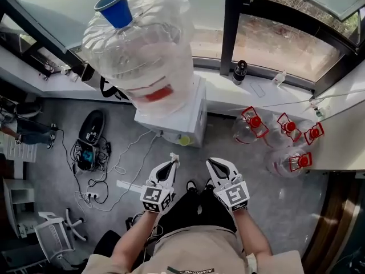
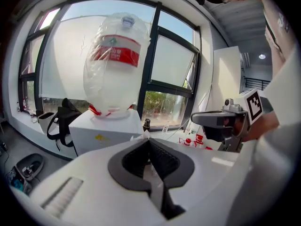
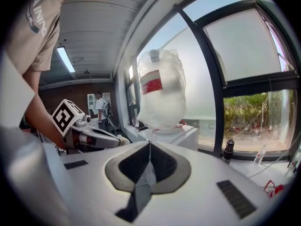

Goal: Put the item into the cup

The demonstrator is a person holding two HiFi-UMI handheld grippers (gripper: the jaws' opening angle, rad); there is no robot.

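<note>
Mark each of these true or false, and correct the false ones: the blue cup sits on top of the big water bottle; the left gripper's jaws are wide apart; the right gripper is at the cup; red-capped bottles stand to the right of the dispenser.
1. The blue cup sits on top of the upturned water bottle. True.
2. The left gripper has its jaws wide apart. False: they are together, pinching a small white scrap at the tips.
3. The right gripper is at the cup. False: it is held low in front of the person, beside the left gripper and well short of the cup.
4. Red-capped bottles stand to the right of the dispenser in the head view. True.
</note>
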